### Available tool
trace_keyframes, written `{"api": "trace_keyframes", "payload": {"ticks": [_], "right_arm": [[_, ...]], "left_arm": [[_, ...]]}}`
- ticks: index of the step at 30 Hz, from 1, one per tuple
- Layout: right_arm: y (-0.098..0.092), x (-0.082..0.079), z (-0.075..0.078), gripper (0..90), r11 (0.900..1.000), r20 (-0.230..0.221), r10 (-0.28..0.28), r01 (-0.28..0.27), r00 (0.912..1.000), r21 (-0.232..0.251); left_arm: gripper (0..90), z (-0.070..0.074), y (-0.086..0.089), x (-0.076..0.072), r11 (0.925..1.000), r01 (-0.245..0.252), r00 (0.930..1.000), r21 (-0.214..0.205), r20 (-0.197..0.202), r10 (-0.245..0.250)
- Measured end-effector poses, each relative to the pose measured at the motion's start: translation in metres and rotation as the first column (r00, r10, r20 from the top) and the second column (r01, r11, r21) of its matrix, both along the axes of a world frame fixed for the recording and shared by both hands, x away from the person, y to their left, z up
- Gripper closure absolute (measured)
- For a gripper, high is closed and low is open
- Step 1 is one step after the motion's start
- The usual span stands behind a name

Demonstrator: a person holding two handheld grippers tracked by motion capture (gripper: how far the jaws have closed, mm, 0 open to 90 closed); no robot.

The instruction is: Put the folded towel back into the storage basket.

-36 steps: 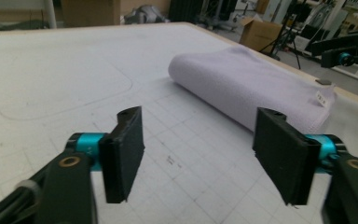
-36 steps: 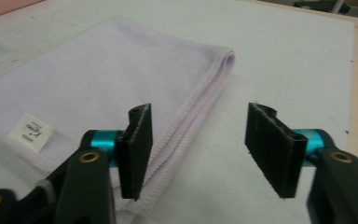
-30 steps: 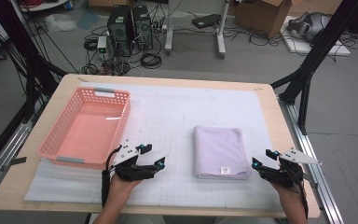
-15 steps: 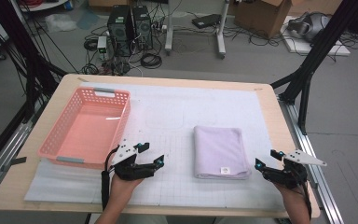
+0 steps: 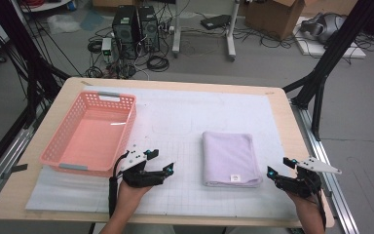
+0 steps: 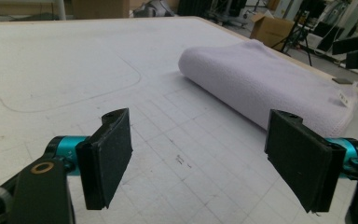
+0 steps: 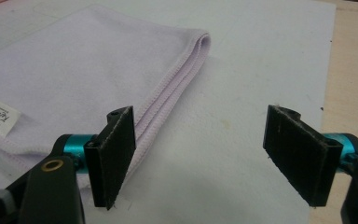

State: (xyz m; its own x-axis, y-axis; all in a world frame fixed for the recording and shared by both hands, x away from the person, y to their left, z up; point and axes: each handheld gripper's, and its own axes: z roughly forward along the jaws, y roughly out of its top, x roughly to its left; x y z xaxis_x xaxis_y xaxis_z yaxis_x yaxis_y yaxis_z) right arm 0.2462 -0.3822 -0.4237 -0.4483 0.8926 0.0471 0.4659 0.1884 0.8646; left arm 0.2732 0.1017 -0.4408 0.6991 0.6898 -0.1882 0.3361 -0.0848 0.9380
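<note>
A folded lilac towel (image 5: 231,158) with a small white label lies on the white gridded mat (image 5: 185,112), right of centre. My left gripper (image 5: 160,161) rests on the mat to the towel's left, open, pointing toward the towel (image 6: 261,84), with bare mat between the pads (image 6: 200,158). My right gripper (image 5: 279,166) sits just off the towel's near right corner. It is open, its jaws have just been opening a little wider, and nothing is between them (image 7: 205,158). The towel's stitched edge (image 7: 168,98) runs behind its left pad.
An empty pink plastic basket (image 5: 126,131) stands at the left of the mat, close to my left gripper. The table's right edge (image 5: 302,141) lies just beyond my right gripper. Cables, computer towers and boxes lie on the floor past the table.
</note>
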Motion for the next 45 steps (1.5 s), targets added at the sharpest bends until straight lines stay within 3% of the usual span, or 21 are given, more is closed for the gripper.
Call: {"api": "trace_keyframes", "payload": {"ticks": [6, 9, 13, 16, 21, 27, 31, 35, 38, 42, 45], "right_arm": [[0.000, 0.000, -0.002, 24.5, 0.9999, -0.018, 0.000, -0.001, 0.9998, -0.013], [-0.001, -0.001, -0.002, 24.4, 0.9998, -0.012, 0.000, 0.000, 0.9999, -0.018], [-0.002, -0.002, -0.001, 24.5, 0.9999, -0.015, -0.008, 0.008, 0.9999, -0.015], [-0.004, -0.002, -0.001, 24.5, 0.9999, -0.013, -0.009, 0.009, 0.9999, -0.015], [-0.005, -0.002, -0.002, 24.5, 1.0000, -0.018, -0.005, 0.005, 0.9998, -0.005], [-0.001, -0.001, -0.002, 24.5, 0.9999, -0.016, 0.011, -0.011, 0.9998, -0.009], [0.001, -0.001, -0.002, 24.6, 0.9998, -0.017, 0.017, -0.017, 0.9997, -0.014], [0.002, -0.001, -0.002, 24.6, 0.9997, -0.018, 0.022, -0.022, 0.9996, -0.014], [0.002, -0.001, -0.002, 24.6, 0.9996, -0.019, 0.023, -0.023, 0.9996, -0.013], [0.002, -0.001, -0.002, 24.6, 0.9996, -0.017, 0.026, -0.026, 0.9995, -0.014], [0.003, -0.001, -0.002, 24.6, 0.9995, -0.020, 0.028, -0.028, 0.9994, -0.015]], "left_arm": [[23.4, 0.000, -0.008, 0.007, 0.9998, 0.013, 0.9997, 0.012, -0.019, -0.013], [23.7, 0.004, -0.017, 0.013, 0.9997, 0.023, 0.9997, 0.013, -0.008, -0.022], [23.6, 0.009, -0.034, 0.026, 0.9984, 0.046, 0.9979, 0.032, -0.046, -0.045], [23.5, 0.014, -0.049, 0.033, 0.9975, 0.069, 0.9963, 0.014, -0.053, -0.068], [23.3, 0.018, -0.078, 0.043, 0.9943, 0.103, 0.9917, 0.026, -0.080, -0.100], [23.2, 0.016, -0.112, 0.054, 0.9866, 0.156, 0.9790, 0.049, -0.141, -0.147], [23.2, 0.008, -0.128, 0.063, 0.9880, 0.129, 0.9736, 0.086, -0.200, -0.109], [22.9, -0.001, -0.135, 0.069, 0.9859, 0.112, 0.9641, 0.124, -0.254, -0.077], [22.3, -0.005, -0.136, 0.072, 0.9869, 0.108, 0.9568, 0.120, -0.282, -0.070], [22.4, -0.010, -0.136, 0.075, 0.9871, 0.117, 0.9391, 0.110, -0.335, -0.074], [23.1, -0.011, -0.136, 0.076, 0.9876, 0.120, 0.9389, 0.101, -0.335, -0.080]]}}
